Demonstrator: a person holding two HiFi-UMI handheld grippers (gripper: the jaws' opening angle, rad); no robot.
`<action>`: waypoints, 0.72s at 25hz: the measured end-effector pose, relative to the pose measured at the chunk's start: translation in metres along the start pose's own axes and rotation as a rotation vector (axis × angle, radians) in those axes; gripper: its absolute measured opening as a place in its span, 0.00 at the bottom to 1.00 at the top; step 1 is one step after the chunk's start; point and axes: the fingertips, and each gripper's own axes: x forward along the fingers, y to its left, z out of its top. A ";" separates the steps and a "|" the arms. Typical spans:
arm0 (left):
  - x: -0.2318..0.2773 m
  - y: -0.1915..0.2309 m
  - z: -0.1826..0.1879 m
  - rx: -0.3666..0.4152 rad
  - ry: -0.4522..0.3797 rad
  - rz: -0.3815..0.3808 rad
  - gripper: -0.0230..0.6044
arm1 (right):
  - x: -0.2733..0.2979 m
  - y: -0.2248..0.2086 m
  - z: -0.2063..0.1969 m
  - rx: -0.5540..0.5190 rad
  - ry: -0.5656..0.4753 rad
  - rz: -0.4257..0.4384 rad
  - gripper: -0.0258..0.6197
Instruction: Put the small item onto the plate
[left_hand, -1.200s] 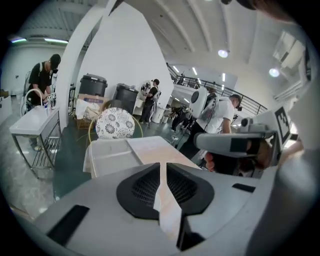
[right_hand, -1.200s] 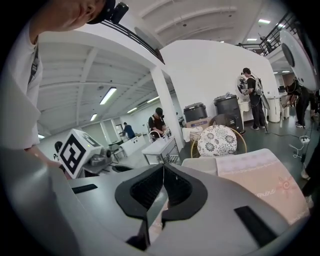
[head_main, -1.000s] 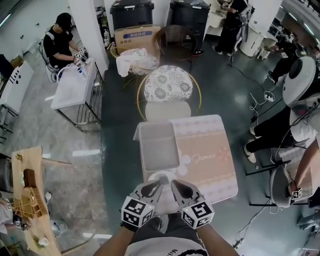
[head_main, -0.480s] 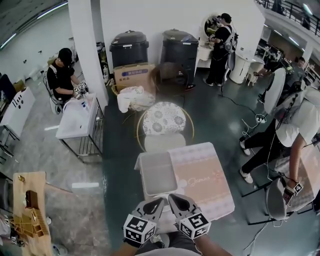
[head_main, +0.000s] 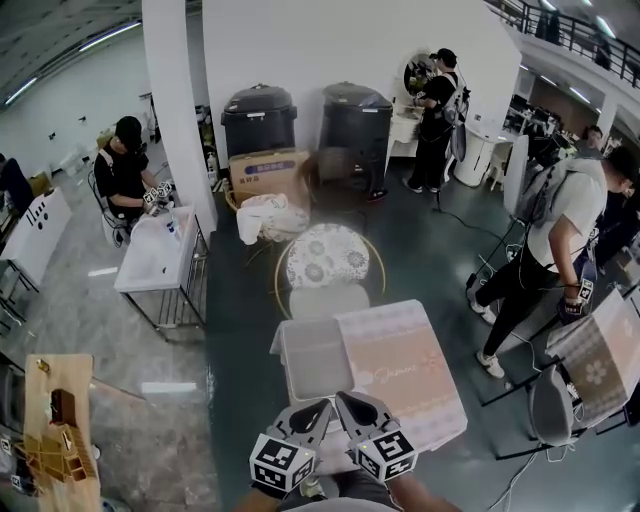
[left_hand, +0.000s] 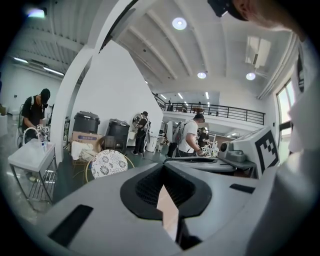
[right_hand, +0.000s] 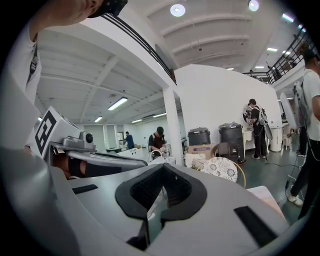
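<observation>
Left gripper (head_main: 312, 415) and right gripper (head_main: 352, 408) showing grey moulded shells tapering to pointed tips at bottom centre of the head view, black ridged pads (left_hand: 150, 187) lining each, white marker cube (head_main: 280, 463) with black squares riding on each, person wearing a white top (left_hand: 300, 165) with dark print.

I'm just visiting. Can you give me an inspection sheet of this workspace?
Surface: small table with patterned cloth.
Job's things: small item and plate not clearly seen; grippers cover the near edge.
Clutter: grey tray on the table's left part.
Grippers: left gripper and right gripper side by side, fingers together, nothing between them.
Cables: one cable on the floor right of the table.
Surroundings: round patterned chair, two dark bins, cardboard box, people at other benches.
</observation>
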 end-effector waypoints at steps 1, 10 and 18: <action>-0.002 0.000 0.000 -0.002 -0.002 0.000 0.04 | 0.000 0.001 0.000 -0.003 0.001 -0.001 0.06; -0.010 0.004 -0.003 0.002 -0.008 0.013 0.04 | -0.004 0.010 0.000 -0.023 0.008 -0.002 0.06; -0.004 0.003 -0.008 0.002 0.009 0.009 0.04 | -0.007 0.003 -0.005 -0.019 0.020 -0.013 0.06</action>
